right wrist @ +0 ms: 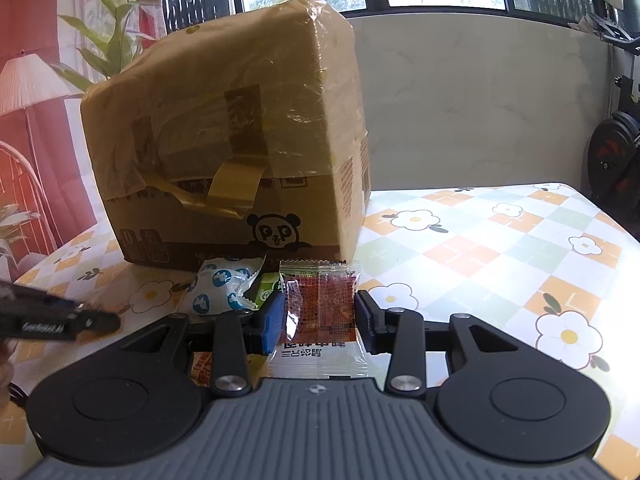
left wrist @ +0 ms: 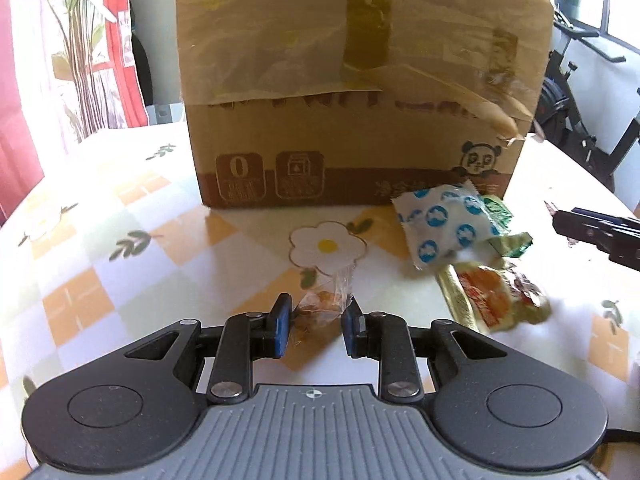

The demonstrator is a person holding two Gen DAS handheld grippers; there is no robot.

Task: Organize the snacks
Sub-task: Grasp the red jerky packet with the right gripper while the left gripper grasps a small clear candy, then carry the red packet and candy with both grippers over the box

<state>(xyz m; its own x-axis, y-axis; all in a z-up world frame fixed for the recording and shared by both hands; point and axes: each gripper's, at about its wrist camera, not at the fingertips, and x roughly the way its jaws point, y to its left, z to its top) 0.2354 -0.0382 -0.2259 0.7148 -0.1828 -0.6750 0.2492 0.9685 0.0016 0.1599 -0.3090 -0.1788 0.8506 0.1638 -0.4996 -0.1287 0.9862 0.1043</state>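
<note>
Left gripper [left wrist: 316, 326]: fingers parted, straddling a small clear-wrapped candy [left wrist: 324, 304] that lies on the counter [left wrist: 120, 240]. Pads look just shy of the wrapper on both sides, nothing clamped yet.

Right gripper [right wrist: 320, 320]: fingers either side of a clear sachet with red filling [right wrist: 320, 304]. Pads sit at the sachet's edges; can't tell if they're pinching it or just bracketing it.

Outward: blue-dotted white packet [left wrist: 444, 224] at 1 o'clock of the left fingers, green wrapper [left wrist: 500, 216] tucked behind it, orange-and-gold packet [left wrist: 496, 300] at 3 o'clock. Taped cardboard box [left wrist: 360, 100] stands at 12 o'clock, flaps look closed from here.

Step in hand, as I read it: pick up one snack per gripper.
- Left: close slowly, wrapper is thin and crinkly, will slip or squirt forward. Go lower so the pads catch the candy body, not just the film.
- Right: grip across the filled middle, not the seam.
- Lift straight, keep the grippers apart; they're near each other.
</note>
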